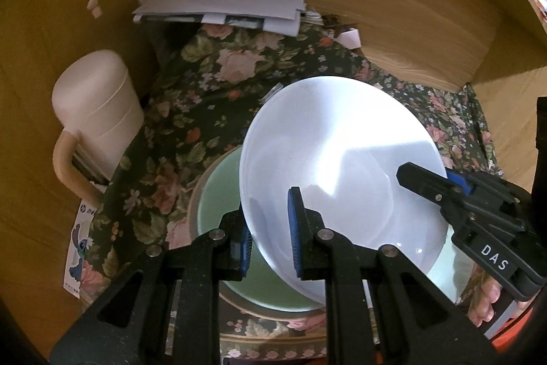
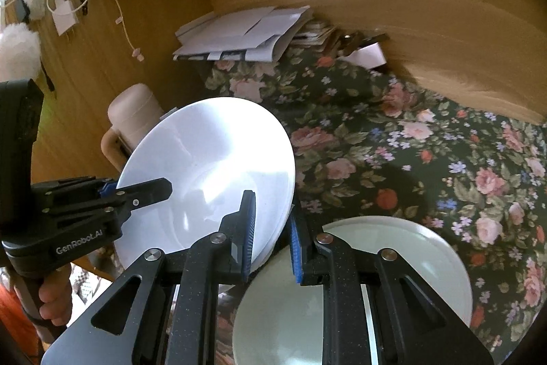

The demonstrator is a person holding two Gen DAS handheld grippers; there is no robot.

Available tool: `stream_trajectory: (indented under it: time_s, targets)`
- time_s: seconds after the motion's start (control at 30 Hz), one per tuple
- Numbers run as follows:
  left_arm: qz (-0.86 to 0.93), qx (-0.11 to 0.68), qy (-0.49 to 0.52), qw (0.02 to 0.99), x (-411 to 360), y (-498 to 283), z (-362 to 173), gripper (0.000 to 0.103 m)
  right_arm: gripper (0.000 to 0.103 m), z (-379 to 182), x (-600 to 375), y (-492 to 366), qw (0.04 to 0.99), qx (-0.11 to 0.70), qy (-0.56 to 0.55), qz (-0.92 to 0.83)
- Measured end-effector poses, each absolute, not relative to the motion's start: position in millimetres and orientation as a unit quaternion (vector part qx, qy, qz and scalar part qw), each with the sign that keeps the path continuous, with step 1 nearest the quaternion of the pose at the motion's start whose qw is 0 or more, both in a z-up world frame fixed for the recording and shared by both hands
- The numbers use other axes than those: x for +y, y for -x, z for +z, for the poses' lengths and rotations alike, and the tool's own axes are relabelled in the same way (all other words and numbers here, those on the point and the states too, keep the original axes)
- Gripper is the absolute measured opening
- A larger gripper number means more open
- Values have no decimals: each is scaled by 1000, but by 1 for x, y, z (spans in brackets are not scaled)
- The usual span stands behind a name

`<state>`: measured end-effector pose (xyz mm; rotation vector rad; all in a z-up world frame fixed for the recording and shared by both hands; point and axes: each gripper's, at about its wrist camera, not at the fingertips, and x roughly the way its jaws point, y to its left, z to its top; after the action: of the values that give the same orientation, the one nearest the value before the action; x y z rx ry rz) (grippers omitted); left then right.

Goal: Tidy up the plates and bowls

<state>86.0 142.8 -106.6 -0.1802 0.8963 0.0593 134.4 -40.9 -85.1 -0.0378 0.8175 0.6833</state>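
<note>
1. The white bowl [image 1: 342, 166] is held tilted in the air over the floral-clothed table [image 2: 393, 139], above the pale green plate [image 2: 403, 248] that lies flat near the table's front edge

2. The left gripper [image 1: 271, 235] is clamped on the bowl's rim, one blue pad inside the wall and one outside; in the right wrist view the same tool reaches in from the left and its finger lies across the rim

3. The right gripper [image 2: 271, 236] pinches the opposite rim in the same way, the wall running between its two pads, so the bowl hangs between two edge grips

4. I judge the bowl to be glazed ceramic or glass: rigid, smooth, glossy, likely slippery under the ribbed pads, and breakable if it drops onto the plate below

5. The rim is the only thin part the fingers can span; grips on opposite sides look sensible, since a single pinch would let the weight twist it

6. The plate looks equally hard and fragile, and flat on the cloth it offers little edge to get under; its raised rim is the likely hold

7. Toward the table's back edge lie a stack of papers [image 2: 246, 33], and at the left edge stands a cream lidded mug [image 1: 99, 112]; both are well apart from the dishes

8. Setting the bowl down calls for levelling it first, then lowering slowly so glaze does not strike glaze
</note>
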Motion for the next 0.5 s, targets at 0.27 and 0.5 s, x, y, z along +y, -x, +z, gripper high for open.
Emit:
stream_trajectory:
  time_s: [0.27, 0.5]
  targets:
    - [41, 443, 98, 890, 157, -84, -119, 17, 16, -98, -24, -138, 848, 407, 27, 339]
    - [37, 456, 104, 883, 160, -85, -131, 17, 18, -100, -22, -140, 846, 407, 40, 342]
